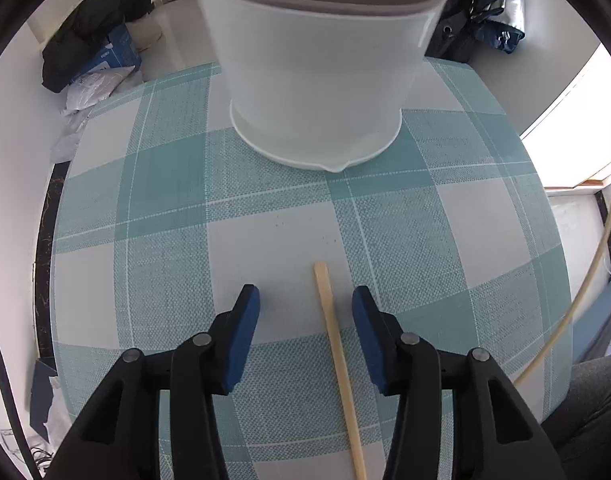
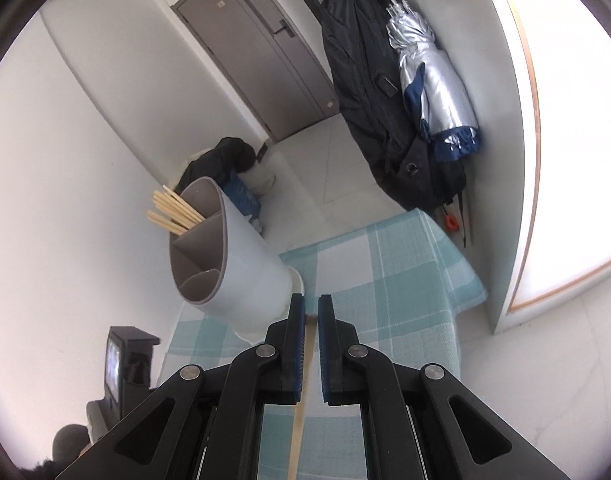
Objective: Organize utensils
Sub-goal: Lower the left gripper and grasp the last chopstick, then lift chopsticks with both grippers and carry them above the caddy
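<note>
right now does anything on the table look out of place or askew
One chopstick lies loose on the checked tablecloth, between the open fingers of the left gripper, while others already stand in the white holder. The right gripper is nearly shut around another chopstick. Nothing looks spilled or damaged.

Bright daylight from right-side window (image 1: pixel 577 120), blown out; soft shadows; strong fisheye bending, dark vignette at corners.

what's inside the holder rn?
The holder has wooden chopsticks bunched in one compartment; the other two compartments look empty as far as visible. Their bottoms are hidden by the walls.
</note>
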A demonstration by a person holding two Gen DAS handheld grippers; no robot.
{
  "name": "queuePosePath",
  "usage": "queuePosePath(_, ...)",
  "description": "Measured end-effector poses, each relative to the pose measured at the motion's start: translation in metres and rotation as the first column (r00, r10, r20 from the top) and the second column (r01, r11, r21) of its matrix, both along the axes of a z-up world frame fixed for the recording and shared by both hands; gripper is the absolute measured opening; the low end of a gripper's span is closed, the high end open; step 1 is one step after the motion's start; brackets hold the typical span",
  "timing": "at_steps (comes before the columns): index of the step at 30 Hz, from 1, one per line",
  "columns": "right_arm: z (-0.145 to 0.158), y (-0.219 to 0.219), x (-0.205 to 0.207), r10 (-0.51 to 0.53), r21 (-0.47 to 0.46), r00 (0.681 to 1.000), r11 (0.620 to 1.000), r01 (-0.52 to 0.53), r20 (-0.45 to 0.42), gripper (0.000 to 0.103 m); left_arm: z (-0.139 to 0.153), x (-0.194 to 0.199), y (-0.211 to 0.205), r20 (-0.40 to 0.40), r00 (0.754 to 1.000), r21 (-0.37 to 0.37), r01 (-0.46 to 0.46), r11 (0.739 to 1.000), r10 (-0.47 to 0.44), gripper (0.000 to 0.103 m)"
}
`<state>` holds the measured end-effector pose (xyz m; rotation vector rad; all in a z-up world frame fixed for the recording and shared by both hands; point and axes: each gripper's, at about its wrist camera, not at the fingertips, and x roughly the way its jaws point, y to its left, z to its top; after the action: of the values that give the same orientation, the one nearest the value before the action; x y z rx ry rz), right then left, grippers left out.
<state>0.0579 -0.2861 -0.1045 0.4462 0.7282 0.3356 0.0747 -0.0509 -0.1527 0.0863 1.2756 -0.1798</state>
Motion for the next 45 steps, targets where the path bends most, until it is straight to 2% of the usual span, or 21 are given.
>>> queuePosePath(2,0.003,0.001,-0.003,0.003,-0.005,1.0,1.0,-0.003,0.003,0.005,0.001,0.0,-0.004,-0.013,1.0,-0.007,-0.004,1.0,0.003,0.027)
queuePosePath(4,0.002,0.001,-0.001,0.005,-0.006,1.0,1.0,-0.005,0.008,0.005,0.002,0.001,-0.009,-0.026,1.0,-0.009,-0.007,1.0,0.007,0.008)
queuePosePath(6,0.003,0.002,-0.001,0.008,-0.015,1.0,1.0,-0.007,0.016,0.006,0.001,-0.001,-0.013,-0.036,0.999,-0.023,-0.008,1.0,0.007,0.002)
queuePosePath(10,0.003,0.001,-0.001,0.015,-0.006,1.0,1.0,-0.015,0.021,0.006,0.001,-0.001,-0.02,-0.033,0.999,-0.005,0.001,1.0,-0.002,0.002)
queuePosePath(14,0.006,0.005,-0.005,0.024,-0.016,0.999,1.0,-0.023,0.036,0.006,0.016,-0.003,-0.014,0.003,0.999,-0.066,-0.035,0.997,0.035,0.002)
queuePosePath(21,0.016,0.017,-0.02,0.06,-0.035,0.994,0.998,-0.056,0.097,0.005,0.072,-0.035,-0.007,0.193,0.98,-0.18,-0.005,0.984,0.04,0.002)
queuePosePath(25,0.024,0.027,-0.034,0.084,-0.067,0.985,0.995,-0.075,0.15,0.005,0.106,-0.066,-0.002,0.32,0.947,-0.224,0.033,0.974,0.041,0.002)
queuePosePath(26,0.027,0.03,-0.037,0.09,-0.078,0.983,0.994,-0.078,0.163,0.005,0.11,-0.058,-0.002,0.338,0.94,-0.226,0.037,0.973,0.043,0.002)
queuePosePath(28,0.032,0.036,-0.044,0.103,-0.094,0.976,0.992,-0.086,0.192,0.005,0.122,-0.068,0.0,0.377,0.925,-0.235,0.051,0.971,0.042,0.002)
queuePosePath(35,0.041,0.064,-0.061,0.151,-0.195,0.954,0.976,-0.102,0.259,0.005,0.136,-0.06,0.005,0.427,0.903,-0.234,0.074,0.969,0.034,0.002)
queuePosePath(45,0.044,0.072,-0.07,0.147,-0.223,0.947,0.971,-0.083,0.287,0.005,0.146,-0.066,0.01,0.44,0.898,-0.223,0.108,0.969,0.001,0.002)
